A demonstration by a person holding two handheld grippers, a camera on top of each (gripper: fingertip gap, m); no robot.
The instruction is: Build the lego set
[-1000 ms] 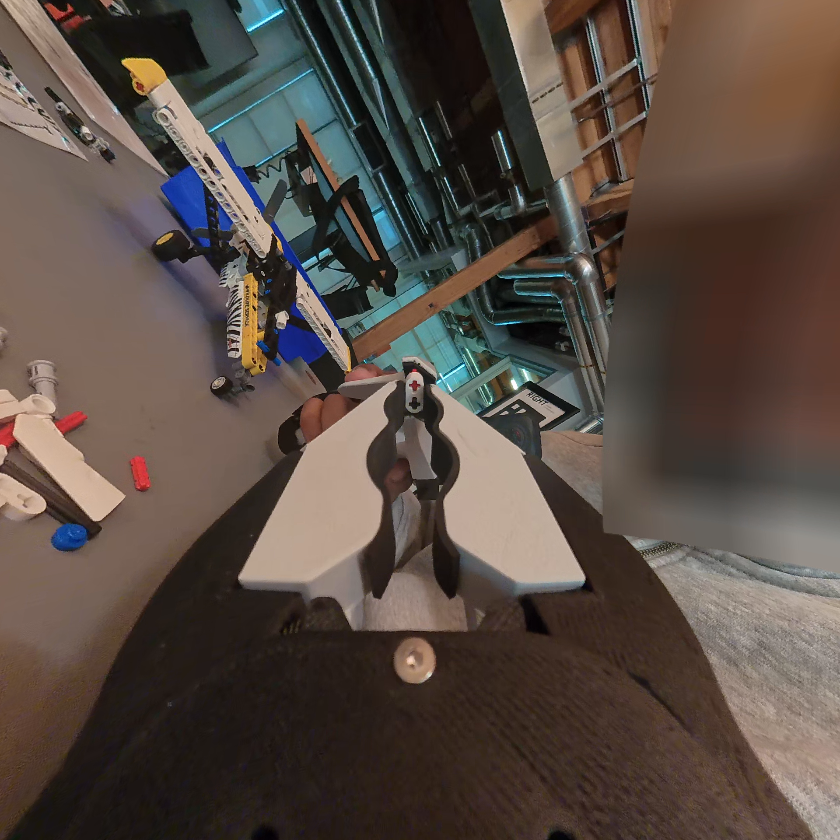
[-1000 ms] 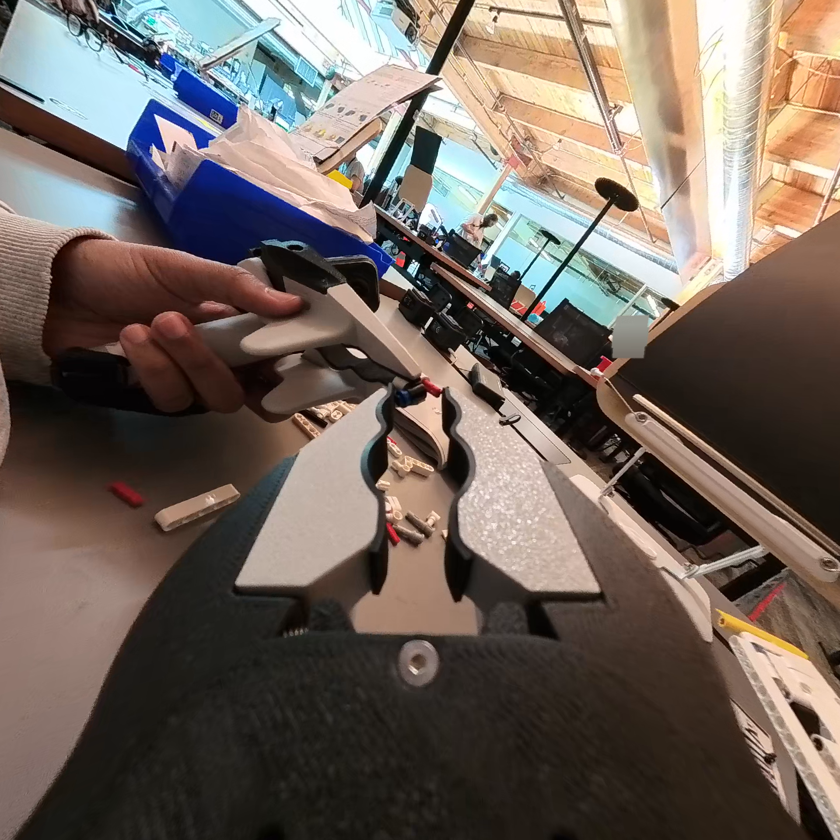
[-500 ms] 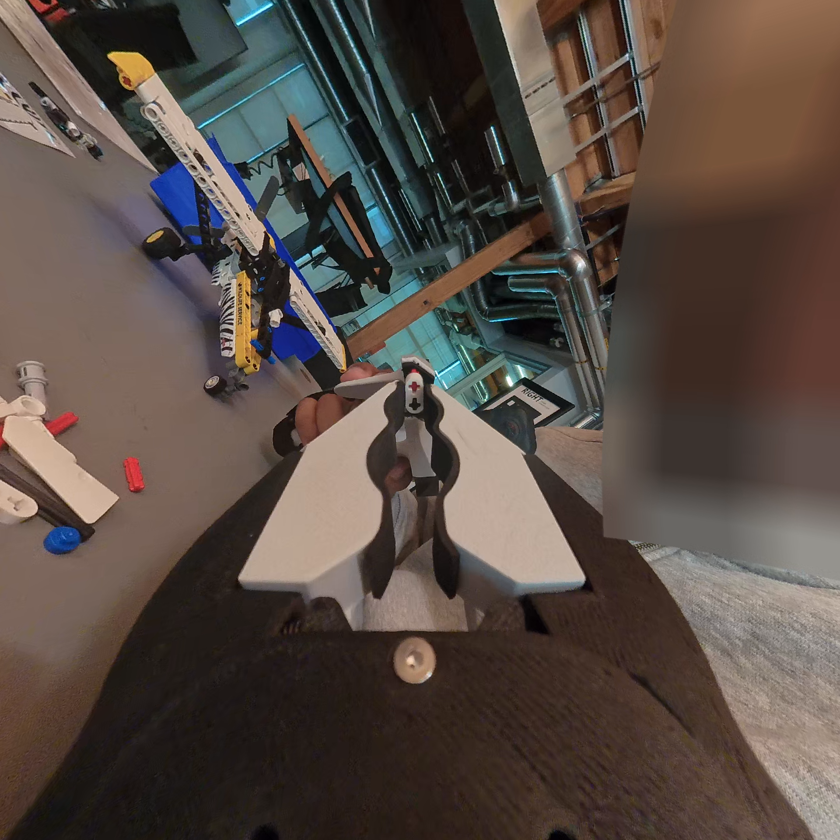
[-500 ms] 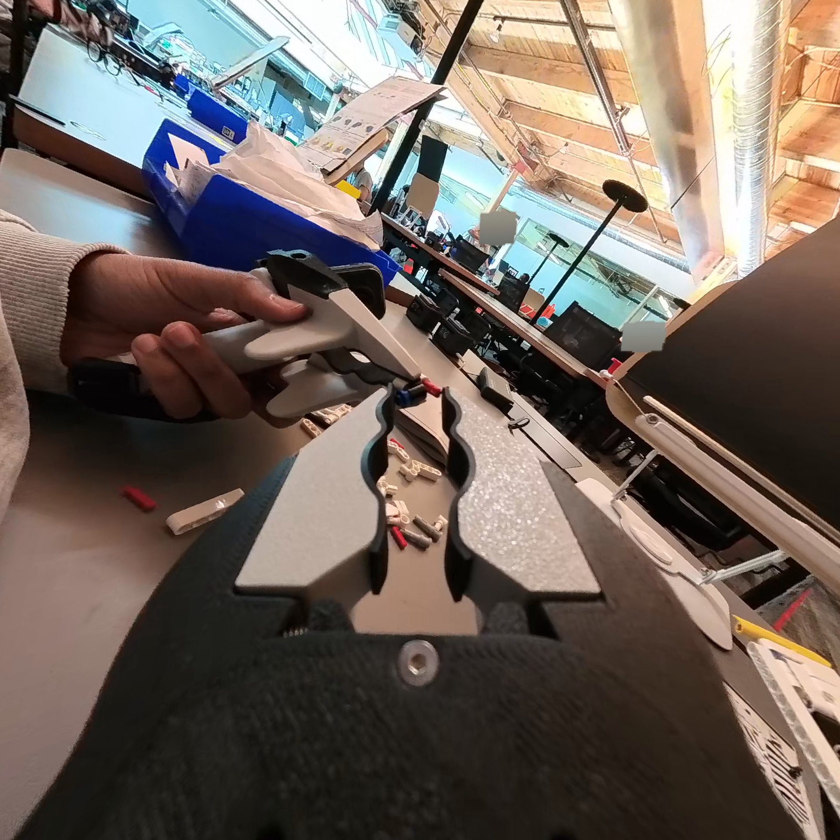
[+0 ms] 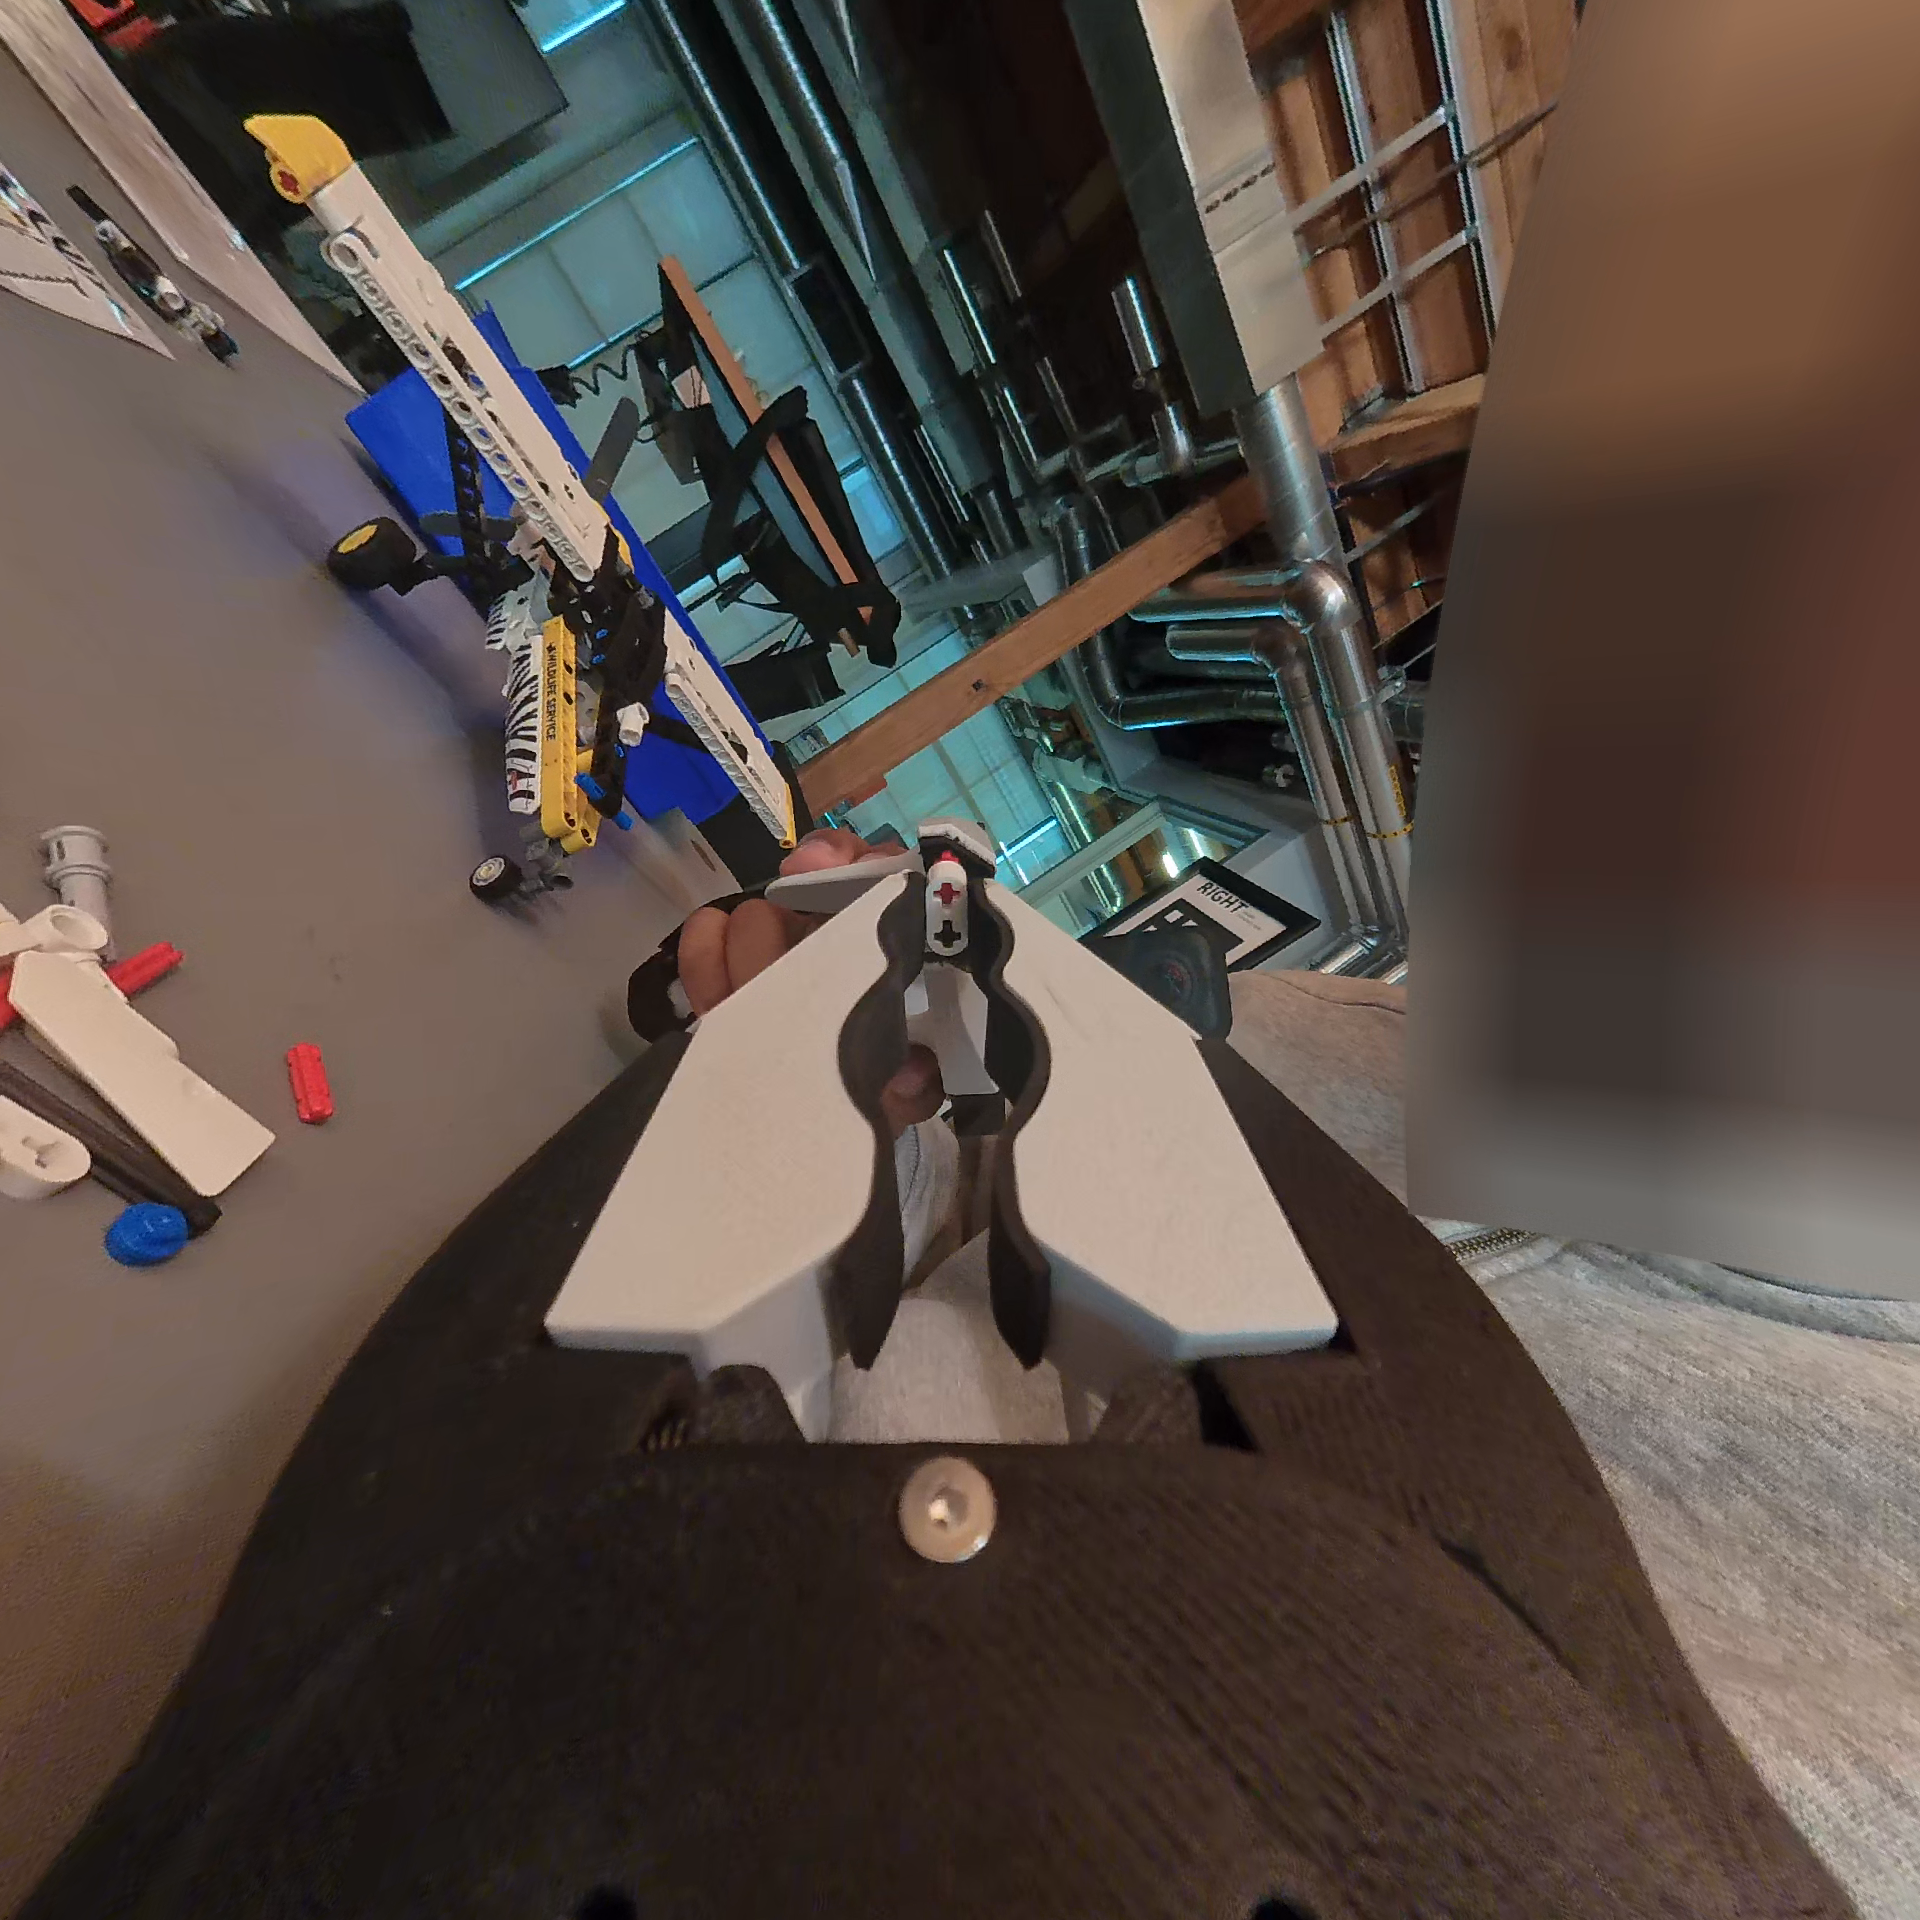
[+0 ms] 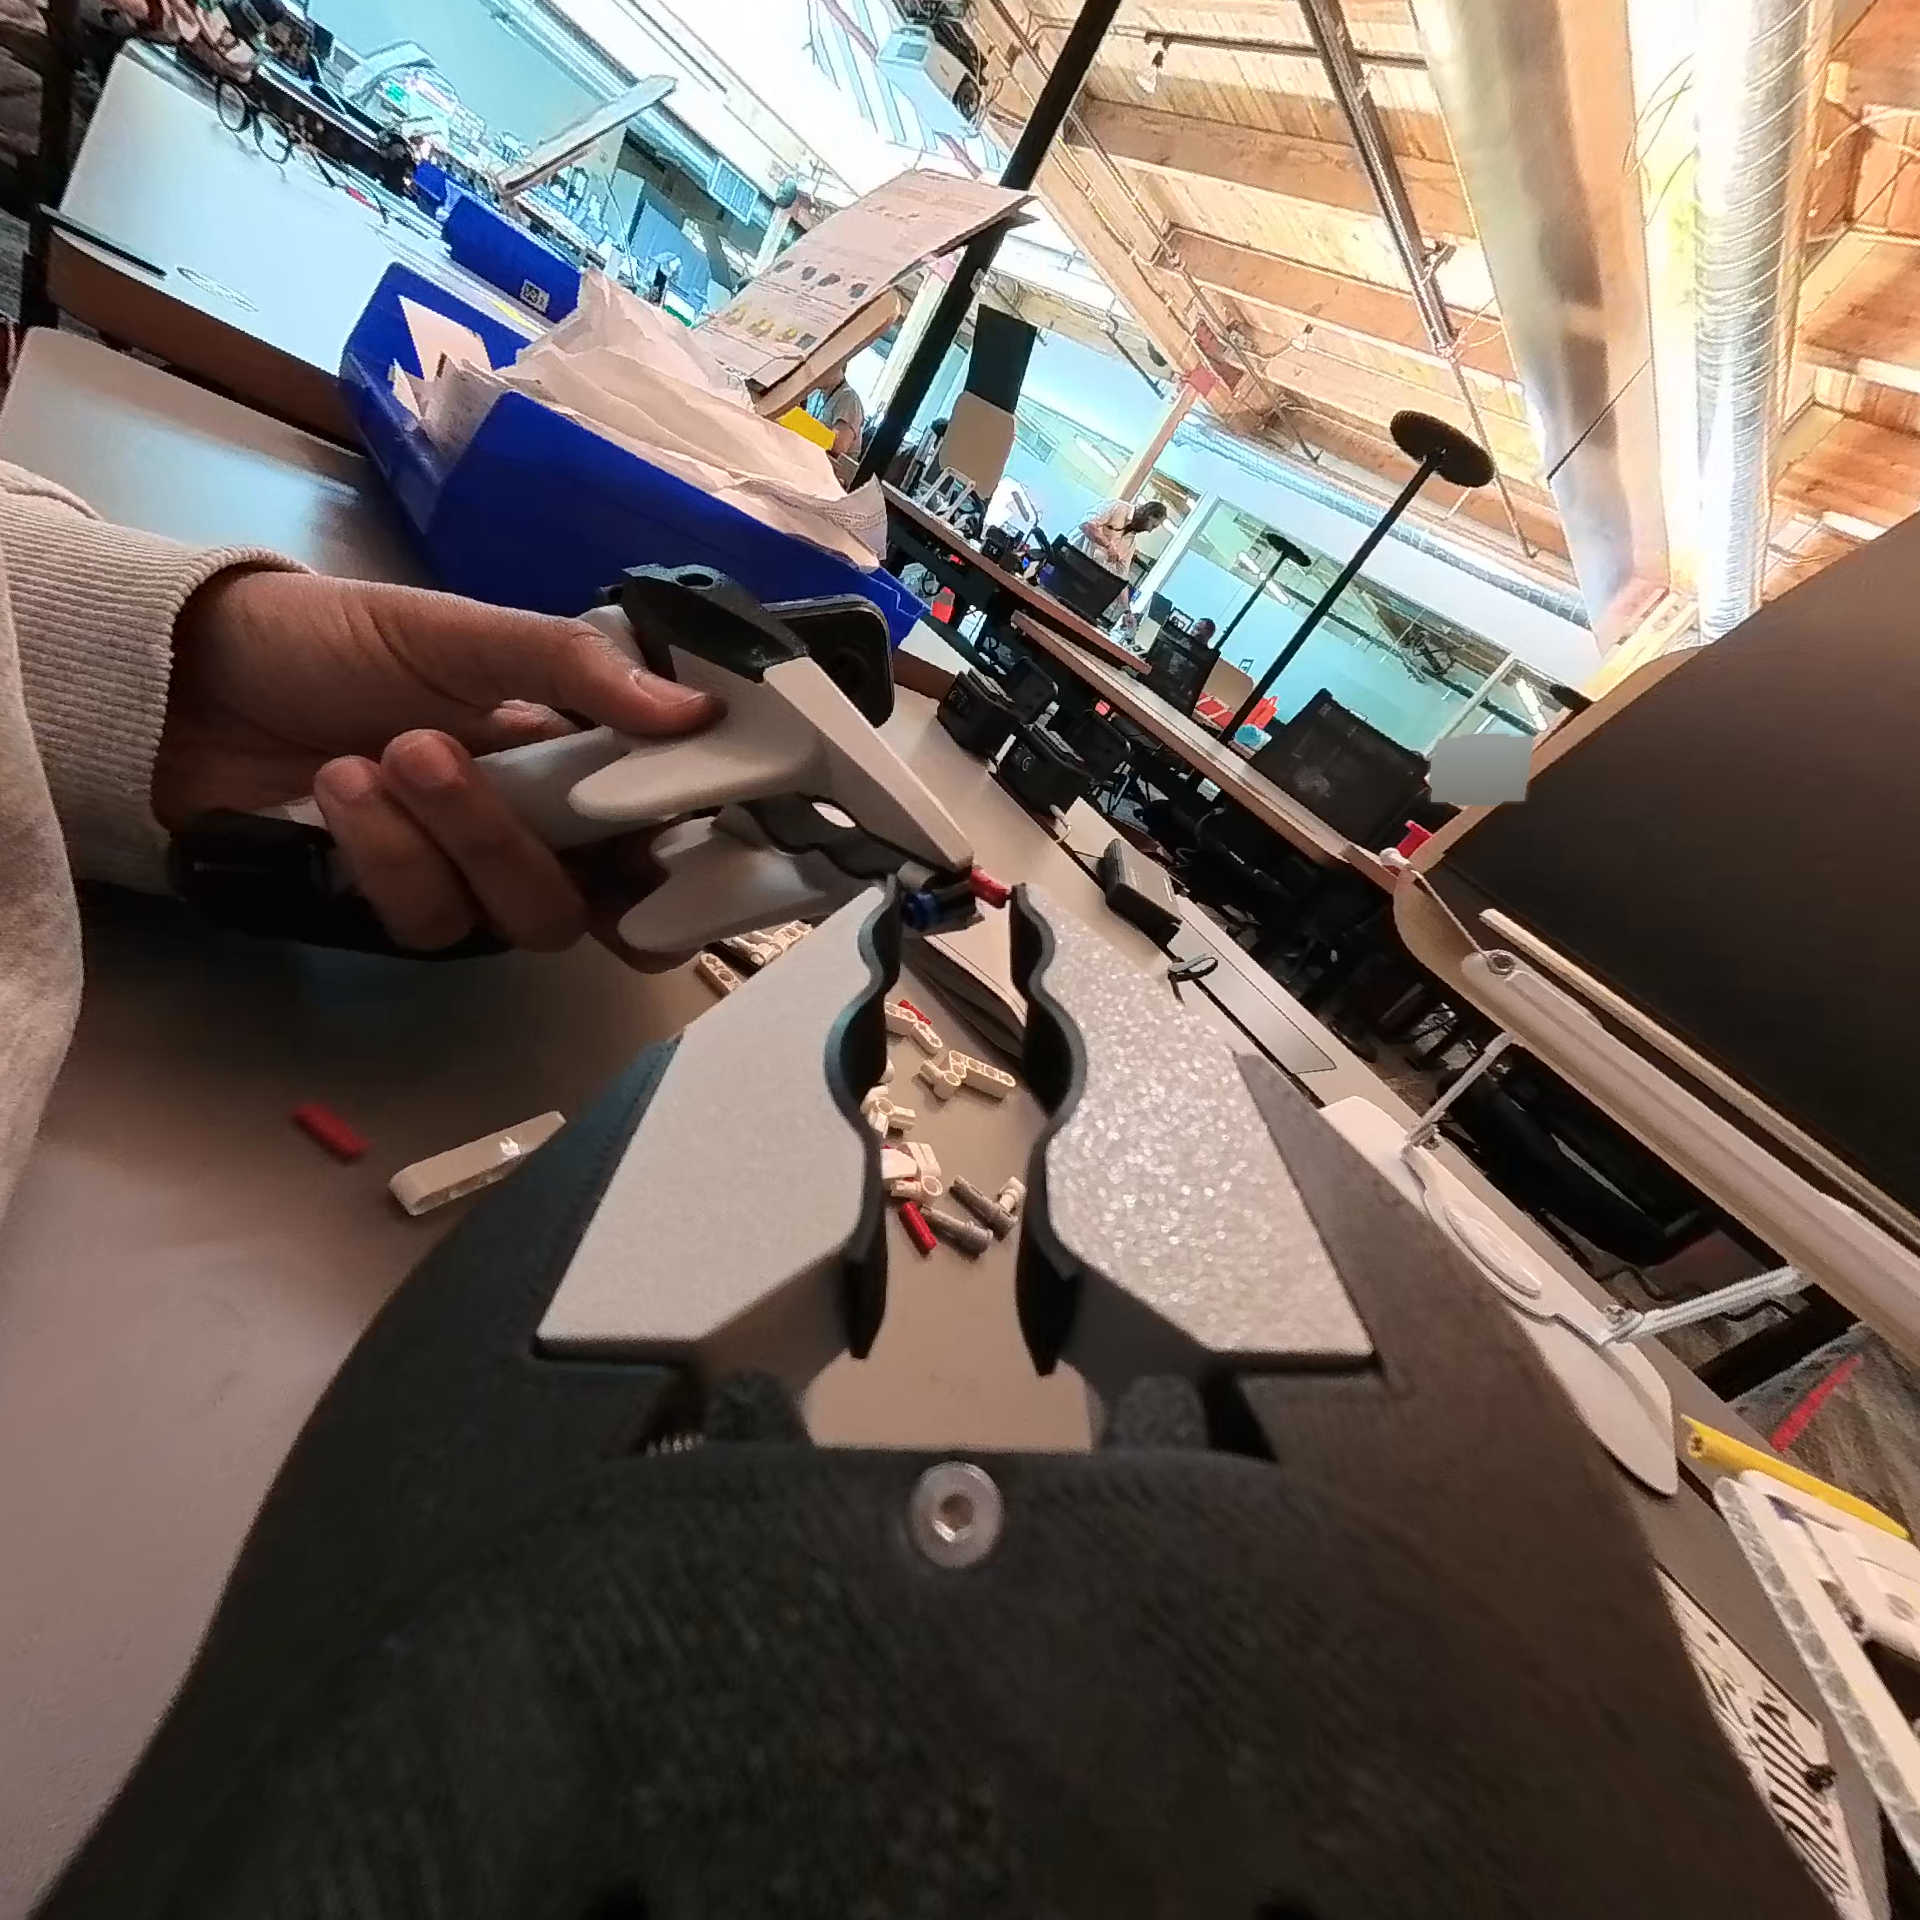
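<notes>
A small grey connector piece [image 5: 948, 912] with red and blue pins is pinched at the tips of the left hand-held gripper [image 6: 940, 883], held in the air with its long axis pointing straight between the spread fingers of the right hand-held gripper [image 6: 951, 920], which sits just beside it. The half-built yellow-and-white model [image 5: 561, 644] stands well apart on the table [image 5: 208, 644]. Loose parts [image 6: 935, 1132] lie below and block nothing.

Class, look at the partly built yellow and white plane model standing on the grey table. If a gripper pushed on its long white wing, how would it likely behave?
The plane model would probably tip or pivot: its long white wing sticks far out above small wheels. It looks light, so it would likely slide on the smooth table. Its pinned joints might pop apart.
</notes>
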